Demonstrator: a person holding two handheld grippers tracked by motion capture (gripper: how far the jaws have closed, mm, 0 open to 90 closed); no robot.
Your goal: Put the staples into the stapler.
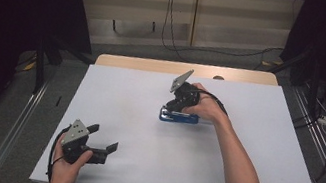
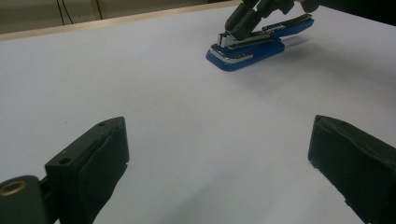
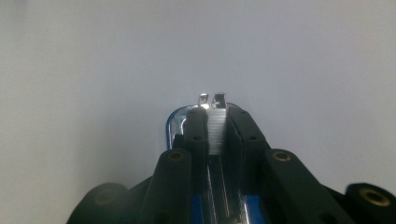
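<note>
A blue stapler lies near the middle of the white table. My right gripper comes down on its front end from above, held by a hand. In the right gripper view the right gripper is shut on the stapler's silver metal strip, with the blue base showing beneath. The left gripper view shows the stapler far off, its blue top raised at an angle, and the right gripper pinching its front. My left gripper stands open and holds nothing at the front left.
A wooden strip runs along the table's far edge. Beyond it are cables on the floor and dark stands at both sides. Bare white tabletop lies between the left gripper and the stapler.
</note>
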